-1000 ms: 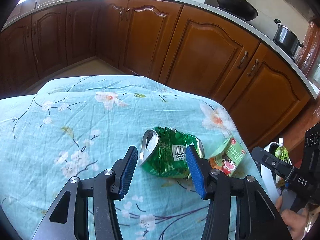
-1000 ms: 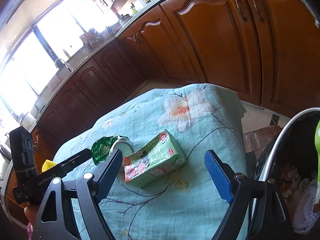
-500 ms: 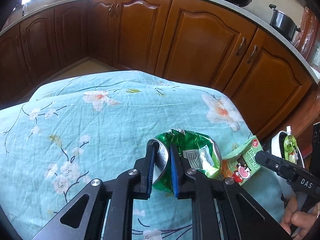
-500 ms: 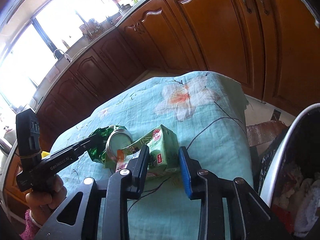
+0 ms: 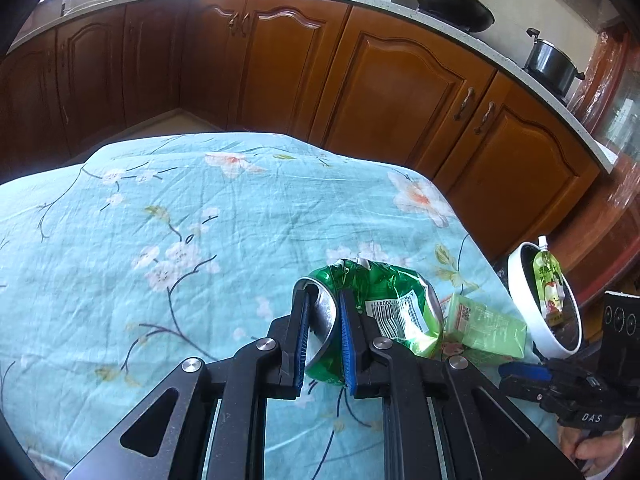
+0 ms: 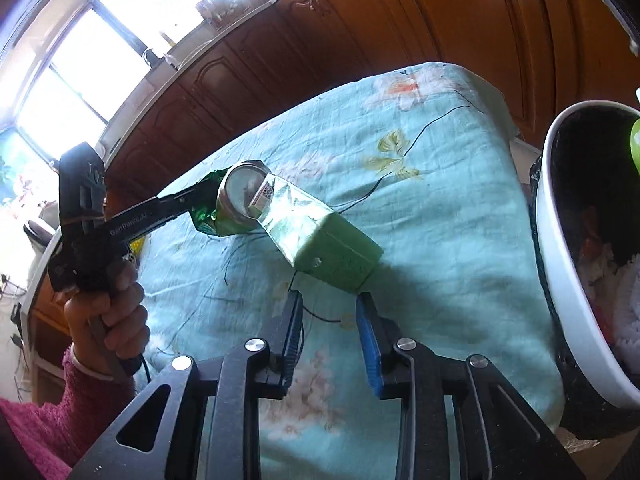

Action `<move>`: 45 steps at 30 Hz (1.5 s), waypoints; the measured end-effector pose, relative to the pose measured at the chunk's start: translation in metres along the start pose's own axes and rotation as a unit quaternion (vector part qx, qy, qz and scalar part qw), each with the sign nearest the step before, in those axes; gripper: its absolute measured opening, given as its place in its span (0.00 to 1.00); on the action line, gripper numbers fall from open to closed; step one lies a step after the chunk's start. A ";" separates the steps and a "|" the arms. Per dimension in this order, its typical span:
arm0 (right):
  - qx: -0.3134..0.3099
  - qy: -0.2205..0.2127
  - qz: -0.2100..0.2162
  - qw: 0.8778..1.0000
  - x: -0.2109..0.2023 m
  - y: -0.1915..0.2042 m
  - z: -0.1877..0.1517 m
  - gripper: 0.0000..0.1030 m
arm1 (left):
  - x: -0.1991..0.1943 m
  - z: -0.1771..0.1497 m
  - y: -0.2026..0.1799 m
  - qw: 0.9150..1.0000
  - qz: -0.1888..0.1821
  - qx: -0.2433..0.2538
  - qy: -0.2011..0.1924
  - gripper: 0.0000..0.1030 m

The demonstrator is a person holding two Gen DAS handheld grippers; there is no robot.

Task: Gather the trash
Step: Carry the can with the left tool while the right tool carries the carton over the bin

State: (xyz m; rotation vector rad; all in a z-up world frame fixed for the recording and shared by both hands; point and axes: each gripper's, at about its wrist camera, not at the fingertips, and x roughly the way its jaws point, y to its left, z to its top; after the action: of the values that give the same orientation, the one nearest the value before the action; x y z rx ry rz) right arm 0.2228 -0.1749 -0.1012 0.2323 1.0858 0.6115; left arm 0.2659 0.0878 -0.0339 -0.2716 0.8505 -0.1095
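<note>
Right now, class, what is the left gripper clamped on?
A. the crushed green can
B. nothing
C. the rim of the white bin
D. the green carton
A: in the left wrist view the left gripper's blue pads pinch the silver end of the crushed can, while the carton lies beside it, outside the jaws.

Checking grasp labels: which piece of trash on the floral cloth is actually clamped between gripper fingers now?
The crushed green metal can: the left gripper pinches its silver end. The pale green drink carton lies beyond the right gripper's fingertips, unclamped.
</note>
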 end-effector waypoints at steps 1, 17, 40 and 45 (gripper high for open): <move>-0.014 -0.012 -0.012 1.000 -0.003 0.002 0.001 0.56 | -0.003 -0.004 0.004 1.000 0.001 -0.005 0.001 0.13; -0.126 -0.023 -0.060 0.990 0.020 0.025 0.029 0.31 | -0.024 -0.026 -0.003 1.000 -0.003 -0.014 0.004 0.13; 0.044 -0.171 -0.118 0.977 -0.118 -0.033 -0.033 0.31 | -0.047 -0.038 -0.123 0.994 -0.057 0.090 -0.015 0.13; 0.057 -0.179 -0.134 0.973 -0.134 -0.048 -0.039 0.31 | -0.046 -0.038 -0.141 0.992 -0.069 0.101 -0.013 0.13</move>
State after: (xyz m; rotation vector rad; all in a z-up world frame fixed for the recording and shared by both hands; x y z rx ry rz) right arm 0.1620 -0.2951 -0.0404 0.2789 0.7848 0.2510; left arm 0.2094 -0.0453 0.0150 -0.1413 0.7878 -0.3176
